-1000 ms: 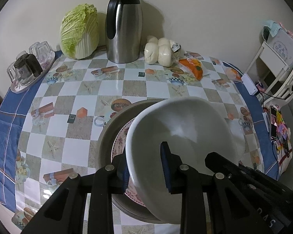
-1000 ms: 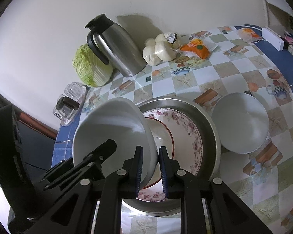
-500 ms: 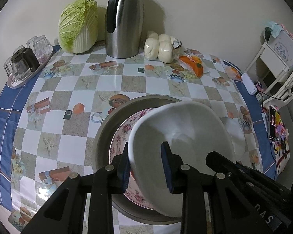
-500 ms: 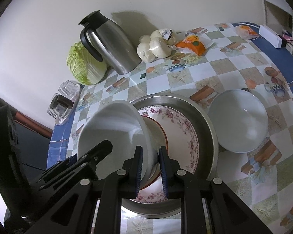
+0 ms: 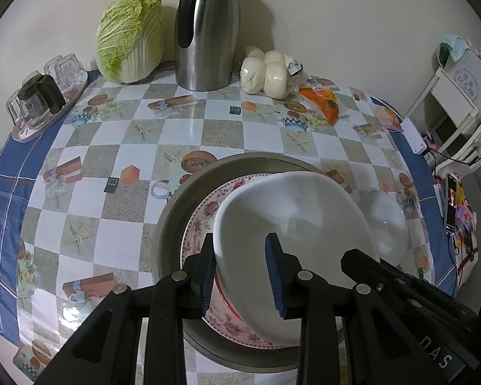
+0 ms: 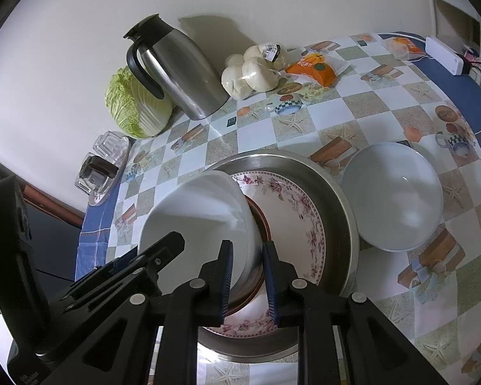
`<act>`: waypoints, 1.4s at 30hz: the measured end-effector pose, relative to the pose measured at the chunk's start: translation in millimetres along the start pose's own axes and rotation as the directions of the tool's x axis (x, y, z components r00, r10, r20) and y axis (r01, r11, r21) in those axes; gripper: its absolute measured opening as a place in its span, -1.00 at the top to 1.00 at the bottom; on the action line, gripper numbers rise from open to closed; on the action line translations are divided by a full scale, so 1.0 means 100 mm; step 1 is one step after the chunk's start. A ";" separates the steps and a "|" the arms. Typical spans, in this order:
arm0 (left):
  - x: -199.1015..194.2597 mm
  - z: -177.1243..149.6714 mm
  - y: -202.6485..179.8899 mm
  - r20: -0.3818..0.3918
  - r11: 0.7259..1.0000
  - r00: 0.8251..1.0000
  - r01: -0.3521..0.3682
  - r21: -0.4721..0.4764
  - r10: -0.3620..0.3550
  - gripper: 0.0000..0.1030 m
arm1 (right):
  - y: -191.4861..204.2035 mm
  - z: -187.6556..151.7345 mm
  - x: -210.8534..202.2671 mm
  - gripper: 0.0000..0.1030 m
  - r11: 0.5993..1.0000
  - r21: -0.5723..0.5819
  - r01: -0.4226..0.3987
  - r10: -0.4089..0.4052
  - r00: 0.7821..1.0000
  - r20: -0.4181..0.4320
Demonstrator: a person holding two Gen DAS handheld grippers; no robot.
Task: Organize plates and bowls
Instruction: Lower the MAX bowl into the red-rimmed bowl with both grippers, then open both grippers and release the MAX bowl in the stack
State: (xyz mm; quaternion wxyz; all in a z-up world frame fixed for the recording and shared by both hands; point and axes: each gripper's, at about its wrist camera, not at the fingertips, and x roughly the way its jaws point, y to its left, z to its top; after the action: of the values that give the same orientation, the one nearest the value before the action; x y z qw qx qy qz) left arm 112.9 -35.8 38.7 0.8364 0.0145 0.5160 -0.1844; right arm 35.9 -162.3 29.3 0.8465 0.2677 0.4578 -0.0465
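Gripping the near rim of a tilted white bowl [image 5: 291, 211] with the left gripper [image 5: 242, 268], one blue pad outside the wall and one inside. Pinching the same bowl's opposite rim with the right gripper [image 6: 247, 276], jaws nearly together, one finger inside and one outside. Holding the bowl tipped, over a floral plate [image 6: 299, 221] lying inside a wide steel pan [image 6: 343, 211]. Showing a red-rimmed dish [image 6: 262, 221] under the bowl on the plate; contact between bowl and dish impossible to tell. Crossing into each other's views, the black frame of each gripper appearing at the lower corner of the other camera.

Resting just beside the pan on the right, a second white bowl [image 6: 392, 197], upright on the table [image 5: 189, 131], its cloth checked with a blue border. Standing along the far edge by the pale wall [image 5: 336, 16]: a napa cabbage [image 5: 130, 37], a steel thermos jug [image 5: 206, 32], a bag of white buns [image 5: 267, 72] and an orange packet [image 5: 320, 102]. Sitting at the left edge, a tray of glasses [image 5: 38, 102]. Standing off to the right, a white rack [image 5: 461, 96].
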 end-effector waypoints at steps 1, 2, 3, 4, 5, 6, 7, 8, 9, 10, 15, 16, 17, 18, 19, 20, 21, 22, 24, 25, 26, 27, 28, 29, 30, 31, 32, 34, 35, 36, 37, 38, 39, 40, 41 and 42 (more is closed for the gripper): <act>0.00 0.00 0.00 0.002 1.000 1.000 -0.002 0.000 0.002 0.39 | 0.00 0.00 0.00 0.57 1.000 -0.001 0.001 -0.001 1.000 0.000; -0.01 0.00 0.00 0.004 1.000 1.000 -0.002 0.000 0.002 0.39 | 0.00 0.00 0.01 0.57 1.000 -0.003 0.003 -0.003 1.000 0.001; -0.02 0.00 0.00 0.007 1.000 1.000 -0.001 -0.001 0.001 0.39 | 0.01 0.00 0.01 0.57 1.000 -0.006 0.006 -0.006 1.000 0.001; -0.03 0.00 0.00 0.009 1.000 1.000 -0.002 -0.001 0.002 0.39 | 0.01 0.00 0.01 0.57 1.000 -0.006 0.007 -0.007 1.000 0.002; -0.04 0.01 0.01 0.011 1.000 1.000 -0.003 -0.001 0.003 0.39 | 0.01 0.00 0.01 0.57 1.000 -0.006 0.007 -0.007 1.000 0.002; -0.05 0.01 0.01 0.014 1.000 1.000 -0.005 -0.002 0.005 0.39 | 0.01 0.00 0.01 0.57 1.000 -0.006 0.006 -0.006 1.000 0.001; -0.06 0.01 0.01 0.016 1.000 1.000 -0.005 -0.003 0.005 0.38 | 0.01 0.00 0.01 0.57 1.000 -0.007 0.006 -0.006 1.000 0.001; -0.06 0.02 0.01 0.017 1.000 1.000 -0.006 -0.004 0.006 0.38 | 0.01 0.00 0.01 0.57 1.000 -0.008 0.006 -0.006 1.000 0.001; -0.07 0.02 0.02 0.020 1.000 1.000 -0.007 -0.005 0.007 0.38 | 0.01 -0.01 0.01 0.58 1.000 -0.007 0.005 -0.005 1.000 0.001; -0.08 0.02 0.02 0.021 1.000 1.000 -0.007 -0.005 0.008 0.37 | 0.01 -0.01 0.01 0.58 1.000 -0.007 0.005 -0.005 1.000 0.001; -0.14 0.03 0.03 0.035 1.000 0.999 -0.014 -0.013 0.014 0.16 | 0.02 -0.01 0.00 0.58 1.000 -0.011 0.007 -0.007 1.000 0.007; -0.15 0.04 0.04 0.039 1.000 0.999 -0.014 -0.016 0.014 0.15 | 0.02 -0.01 -0.01 0.58 1.000 -0.013 0.006 -0.006 1.000 0.012; -0.17 0.04 0.04 0.043 1.000 0.999 -0.014 -0.019 0.015 0.14 | 0.02 -0.01 -0.03 0.58 1.000 -0.016 0.005 -0.004 1.000 0.017; -0.21 0.05 0.05 0.052 1.000 0.999 -0.014 -0.024 0.016 0.10 | 0.02 0.00 -0.05 0.58 1.000 -0.018 0.002 -0.002 1.000 0.026; -0.23 0.05 0.06 0.059 1.000 0.998 -0.014 -0.028 0.016 0.06 | 0.02 0.00 -0.08 0.58 1.000 -0.020 0.000 0.001 1.000 0.031; -0.26 0.06 0.07 0.066 0.999 0.998 -0.013 -0.033 0.015 -0.03 | 0.03 0.00 -0.11 0.58 1.000 -0.023 -0.002 0.003 0.999 0.040; -0.28 0.06 0.08 0.072 0.999 0.997 -0.012 -0.036 0.015 -0.08 | 0.03 0.01 -0.14 0.58 1.000 -0.024 -0.002 0.003 0.999 0.046; -0.30 0.07 0.09 0.079 0.999 0.997 -0.012 -0.041 0.015 -0.09 | 0.03 0.02 -0.16 0.58 1.000 -0.026 -0.002 0.003 0.999 0.053; -0.32 0.08 0.11 0.087 0.999 0.996 -0.015 -0.049 0.019 -0.13 | 0.03 0.03 -0.21 0.58 1.000 -0.029 0.000 0.002 0.998 0.066; -0.33 0.08 0.12 0.089 0.998 0.996 -0.019 -0.054 0.023 -0.16 | 0.03 0.04 -0.22 0.58 1.000 -0.028 0.002 0.000 0.998 0.069; -0.33 0.09 0.14 0.090 0.998 0.996 -0.022 -0.059 0.027 -0.22 | 0.02 0.04 -0.22 0.58 1.000 -0.027 0.008 -0.006 0.997 0.071; -0.33 0.09 0.15 0.089 0.998 0.995 -0.026 -0.064 0.032 -0.24 | 0.01 0.04 -0.22 0.48 1.000 -0.025 0.012 -0.010 0.997 0.071; -0.32 0.09 0.17 0.087 0.997 0.995 -0.032 -0.072 0.039 -0.24 | 0.00 0.04 -0.20 0.31 1.000 -0.024 0.019 -0.017 0.998 0.066; -0.31 0.09 0.19 0.082 0.996 0.996 -0.039 -0.082 0.046 -0.28 | -0.01 0.04 -0.20 0.23 0.999 -0.024 0.024 -0.022 0.998 0.062; -0.31 0.09 0.21 0.079 0.995 0.996 -0.043 -0.088 0.050 -0.39 | -0.01 0.04 -0.19 0.14 0.999 -0.026 0.032 -0.030 0.998 0.060; -0.30 0.08 0.23 0.077 0.994 0.995 -0.048 -0.097 0.056 -0.45 | -0.02 0.04 -0.18 0.06 0.999 -0.028 0.035 -0.033 0.998 0.060; -0.29 0.08 0.25 0.078 0.993 0.995 -0.052 -0.102 0.060 -0.47 | -0.02 0.04 -0.18 0.01 0.999 -0.032 0.040 -0.038 0.997 0.061; -0.29 0.08 0.30 0.078 0.991 0.994 -0.067 -0.119 0.077 -0.48 | -0.02 0.05 -0.18 -0.22 0.998 -0.037 0.047 -0.044 0.997 0.064; -0.29 0.08 0.32 0.078 0.989 0.993 -0.075 -0.127 0.085 -0.53 | -0.02 0.05 -0.17 -0.24 0.998 -0.044 0.051 -0.048 0.997 0.066; -0.30 0.08 0.36 0.080 0.987 0.992 -0.086 -0.139 0.097 -0.60 | -0.01 0.04 -0.17 -0.28 0.997 -0.048 0.052 -0.049 0.996 0.068; -0.30 0.08 0.39 0.083 0.985 0.991 -0.091 -0.146 0.104 -0.62 | -0.01 0.04 -0.17 -0.35 0.997 -0.054 0.055 -0.051 0.996 0.071; -0.30 0.08 0.41 0.085 0.984 0.990 -0.095 -0.152 0.109 -0.63 | 0.00 0.04 -0.16 -0.39 0.997 -0.057 0.057 -0.053 0.996 0.072; -0.30 0.08 0.44 0.088 0.982 0.990 -0.099 -0.158 0.114 -0.64 | 0.00 0.04 -0.16 -0.46 0.996 -0.064 0.062 -0.057 0.995 0.075; -0.31 0.08 0.47 0.090 0.980 0.989 -0.105 -0.167 0.121 -0.65 | 0.01 0.04 -0.16 -0.52 0.995 -0.069 0.067 -0.061 0.995 0.079; -0.31 0.08 0.50 0.090 0.978 0.988 -0.112 -0.176 0.129 -0.69 | 0.01 0.03 -0.16 -0.54 0.995 -0.076 0.072 -0.066 0.994 0.084; -0.30 0.08 0.53 0.089 0.976 0.987 -0.118 -0.181 0.135 -0.73 | 0.02 0.03 -0.16 -0.59 0.994 -0.078 0.074 -0.067 0.994 0.086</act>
State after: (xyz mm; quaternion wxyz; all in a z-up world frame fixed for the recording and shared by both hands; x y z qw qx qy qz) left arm 124.5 20.3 59.5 0.8693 -0.0356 0.4855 -0.0850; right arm 30.0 -164.8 44.3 0.8727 0.2149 0.4330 -0.0689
